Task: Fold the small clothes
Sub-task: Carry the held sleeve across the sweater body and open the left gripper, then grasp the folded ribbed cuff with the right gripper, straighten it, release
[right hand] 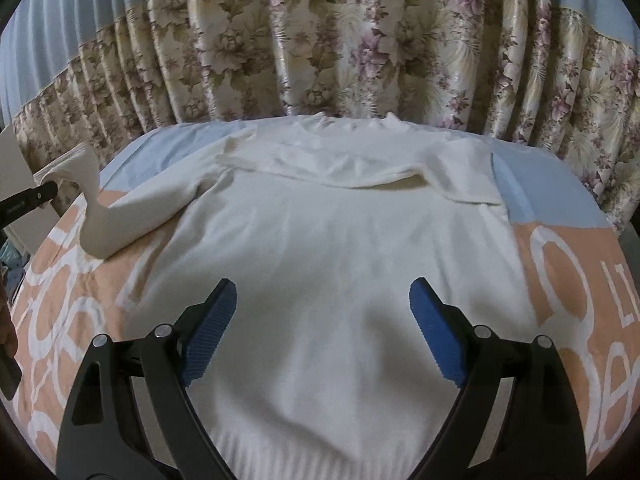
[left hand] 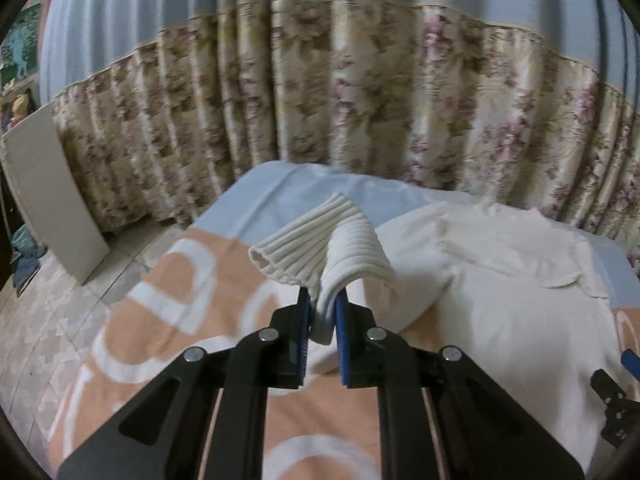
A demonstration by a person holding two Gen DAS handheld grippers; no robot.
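A cream knit sweater (right hand: 340,248) lies spread on a bed with an orange, white and light blue cover (right hand: 568,264). Its right sleeve is folded across the chest near the collar (right hand: 352,168). My left gripper (left hand: 322,300) is shut on the ribbed cuff (left hand: 320,248) of the left sleeve and holds it lifted above the cover; the lifted sleeve also shows in the right wrist view (right hand: 116,208). My right gripper (right hand: 322,300) is open and empty, hovering over the sweater's lower body near the hem (right hand: 320,444).
A floral and blue curtain (right hand: 360,40) hangs right behind the bed. A white board (left hand: 44,192) leans by the curtain at the left, over tiled floor (left hand: 36,320). The right gripper's tip (left hand: 620,392) shows at the left view's right edge.
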